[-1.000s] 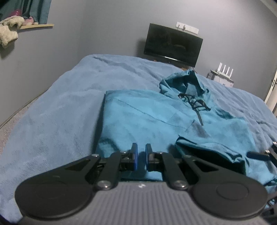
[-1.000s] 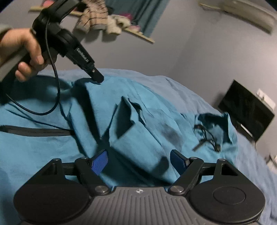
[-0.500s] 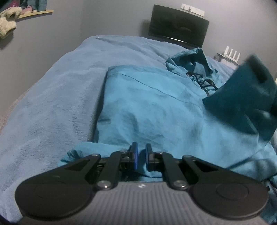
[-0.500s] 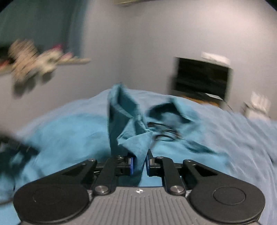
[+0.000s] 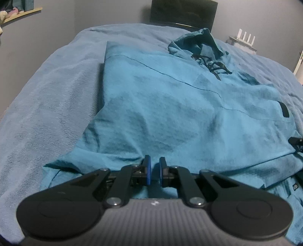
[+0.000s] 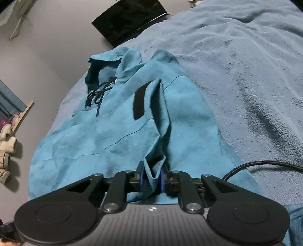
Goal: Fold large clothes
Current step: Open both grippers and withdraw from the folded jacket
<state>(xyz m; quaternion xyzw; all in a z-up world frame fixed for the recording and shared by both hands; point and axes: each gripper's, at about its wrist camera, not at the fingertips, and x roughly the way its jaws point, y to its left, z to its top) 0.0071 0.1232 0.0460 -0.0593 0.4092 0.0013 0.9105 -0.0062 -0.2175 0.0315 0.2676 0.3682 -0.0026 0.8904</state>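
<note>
Hoodie [image 5: 170, 106] now flat on bed [image 5: 47, 106], hood at 1 o'clock; raised sleeve fold lowered since previous frame. Left gripper [image 5: 153, 173] pressed together at hem. Right gripper [image 6: 152, 177] opening, sleeve fold bunched between pads.

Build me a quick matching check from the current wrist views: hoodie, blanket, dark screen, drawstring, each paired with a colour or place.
1 hoodie
2 blanket
3 dark screen
4 drawstring

a against the wall beyond the bed
b teal, lying on the bed
c black, at the neck opening
d lighter blue, covering the bed

Pairs: 1-b, 2-d, 3-a, 4-c
</note>
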